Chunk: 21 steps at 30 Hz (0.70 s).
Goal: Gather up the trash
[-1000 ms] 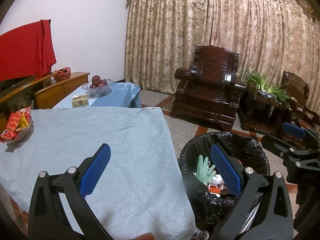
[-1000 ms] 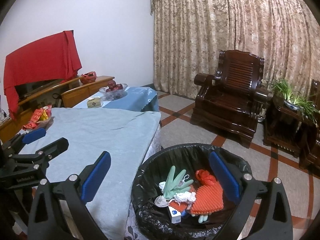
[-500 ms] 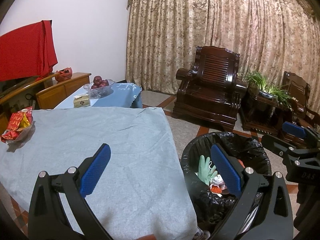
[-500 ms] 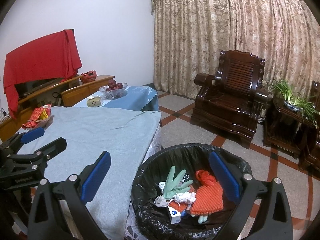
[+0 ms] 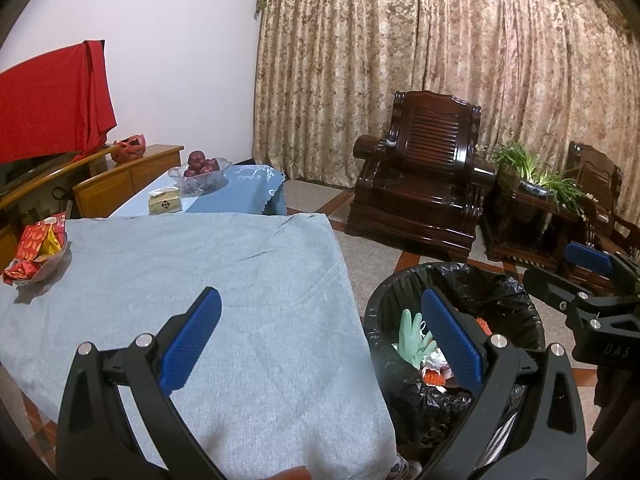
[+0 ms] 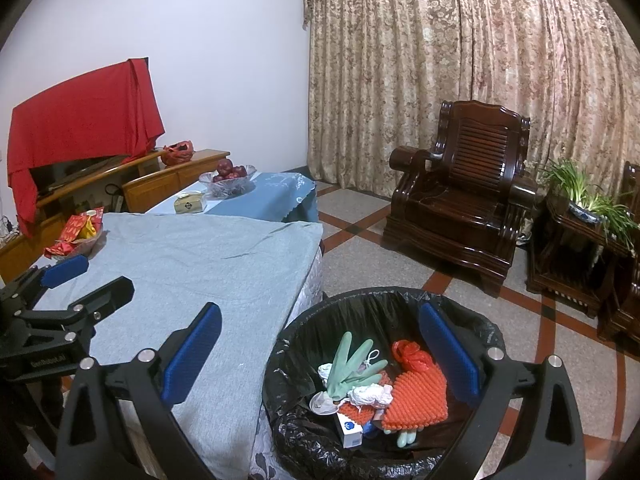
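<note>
A black-lined trash bin (image 6: 296,344) stands on the floor by the table's right edge; it also shows in the left wrist view (image 5: 504,296). In it lie a green glove (image 6: 352,360), an orange knobbly pad (image 6: 416,396), crumpled white paper (image 6: 370,394) and a small white box (image 6: 348,428). My left gripper (image 5: 320,336) is open and empty above the table's front right corner. My right gripper (image 6: 320,344) is open and empty above the bin. Each gripper shows at the edge of the other's view.
A grey cloth covers the table (image 5: 180,280). A bowl of red snack packets (image 5: 36,248) sits at its far left. Behind stand a blue-clothed table with a fruit bowl (image 5: 200,168), a dark wooden armchair (image 5: 424,184) and a plant stand (image 5: 536,184).
Both views have shifted only slightly. The grippers stay open and the bin's contents are unchanged.
</note>
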### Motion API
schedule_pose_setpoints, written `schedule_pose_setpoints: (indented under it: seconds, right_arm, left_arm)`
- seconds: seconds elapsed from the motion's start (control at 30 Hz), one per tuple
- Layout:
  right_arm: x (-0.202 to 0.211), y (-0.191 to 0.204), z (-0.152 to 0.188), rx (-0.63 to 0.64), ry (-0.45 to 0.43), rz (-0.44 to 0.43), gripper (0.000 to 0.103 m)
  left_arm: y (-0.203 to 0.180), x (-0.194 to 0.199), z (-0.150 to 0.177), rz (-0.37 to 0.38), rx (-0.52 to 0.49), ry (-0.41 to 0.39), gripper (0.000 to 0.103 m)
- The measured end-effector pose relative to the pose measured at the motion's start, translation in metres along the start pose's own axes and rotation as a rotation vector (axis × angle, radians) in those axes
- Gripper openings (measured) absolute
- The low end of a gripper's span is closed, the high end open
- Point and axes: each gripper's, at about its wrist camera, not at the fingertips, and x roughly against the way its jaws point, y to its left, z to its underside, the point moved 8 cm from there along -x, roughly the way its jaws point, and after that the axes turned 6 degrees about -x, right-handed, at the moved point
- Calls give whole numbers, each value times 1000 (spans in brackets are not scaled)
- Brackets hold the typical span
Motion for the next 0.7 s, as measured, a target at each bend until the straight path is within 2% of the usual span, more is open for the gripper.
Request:
schedule_pose_setpoints:
  seconds: [0.7]
  right_arm:
    - [-2, 0, 2, -3, 3, -1, 97]
  left_arm:
    - [3, -1, 0, -3, -1, 0, 98]
